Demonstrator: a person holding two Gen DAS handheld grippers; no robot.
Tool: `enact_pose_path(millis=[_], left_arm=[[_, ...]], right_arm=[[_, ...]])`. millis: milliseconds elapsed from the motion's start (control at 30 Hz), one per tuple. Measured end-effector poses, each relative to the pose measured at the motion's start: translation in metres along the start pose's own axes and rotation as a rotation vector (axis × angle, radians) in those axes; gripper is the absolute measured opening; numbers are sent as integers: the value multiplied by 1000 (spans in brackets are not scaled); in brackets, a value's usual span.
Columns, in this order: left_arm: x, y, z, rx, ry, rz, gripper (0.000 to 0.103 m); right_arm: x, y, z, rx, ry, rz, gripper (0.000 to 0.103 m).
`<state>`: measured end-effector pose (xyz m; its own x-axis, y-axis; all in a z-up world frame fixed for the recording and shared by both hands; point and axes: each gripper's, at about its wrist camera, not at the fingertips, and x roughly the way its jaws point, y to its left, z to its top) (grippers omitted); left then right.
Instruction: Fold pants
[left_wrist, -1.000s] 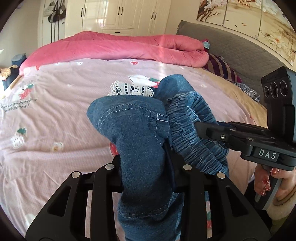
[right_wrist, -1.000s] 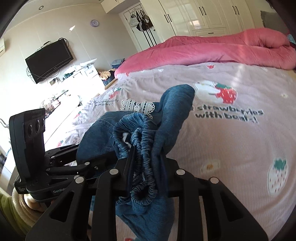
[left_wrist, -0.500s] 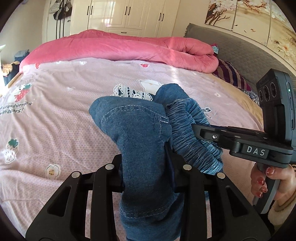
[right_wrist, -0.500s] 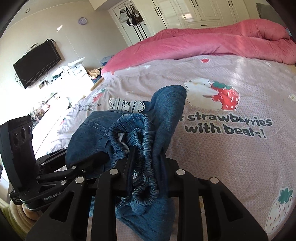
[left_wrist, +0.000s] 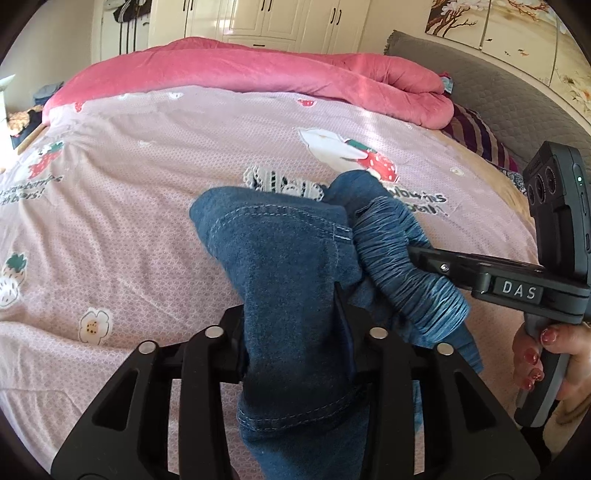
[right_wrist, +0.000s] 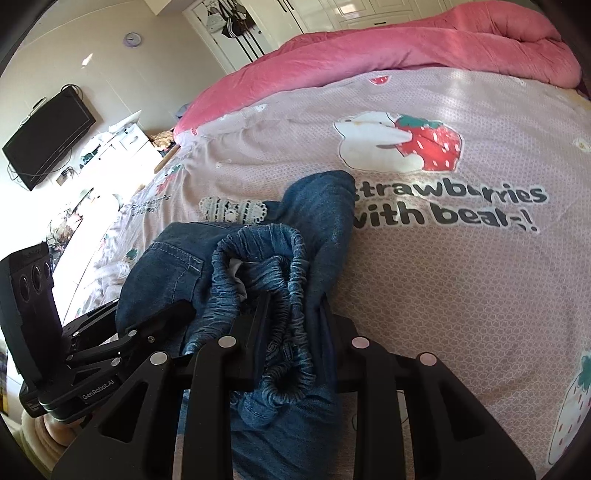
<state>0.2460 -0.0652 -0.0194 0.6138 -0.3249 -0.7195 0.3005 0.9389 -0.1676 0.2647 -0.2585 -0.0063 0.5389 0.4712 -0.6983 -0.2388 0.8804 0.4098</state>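
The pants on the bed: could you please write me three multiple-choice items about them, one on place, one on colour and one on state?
1. Where is the gathered waistband held?
A. in the right gripper
B. flat on the bedspread
C. under the pink quilt

2. What colour are the pants?
A. black
B. blue
C. white

3. What state are the two grippers in?
A. both open
B. only one shut
C. both shut on the pants

Answers:
1 A, the waistband runs between the fingers of the right gripper.
2 B, the pants are blue denim against the pale pink bedspread.
3 C, the left gripper pinches a stitched denim part and the right one the waistband, with the cloth bunched above the bed, below the pink quilt.
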Motion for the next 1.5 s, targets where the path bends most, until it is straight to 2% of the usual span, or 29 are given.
enact_pose_path(millis=[367, 433, 567, 600, 833, 933, 1500], left_arm=[[7, 9, -10, -46, 39, 25, 46], [7, 10, -11, -46, 41, 34, 48], [6, 11, -14, -52, 42, 45, 52], [6, 11, -14, -54, 41, 45, 52], [3, 10, -14, -55, 35, 47, 52], [-1, 9, -12, -58, 34, 37, 52], [-38, -1, -9, -36, -42, 21, 79]], right_arm=[[3, -9, -7, 41, 20, -36, 35], [3, -8, -8, 25, 17, -61, 42], [2, -7, -10, 21, 8, -84, 49], [1, -8, -11, 26, 5, -89, 54], [-12, -10, -10, 45, -31, -53, 68], [-20, -9, -10, 37, -52, -54, 71], [-50, 11, -14, -66, -129, -79, 86]])
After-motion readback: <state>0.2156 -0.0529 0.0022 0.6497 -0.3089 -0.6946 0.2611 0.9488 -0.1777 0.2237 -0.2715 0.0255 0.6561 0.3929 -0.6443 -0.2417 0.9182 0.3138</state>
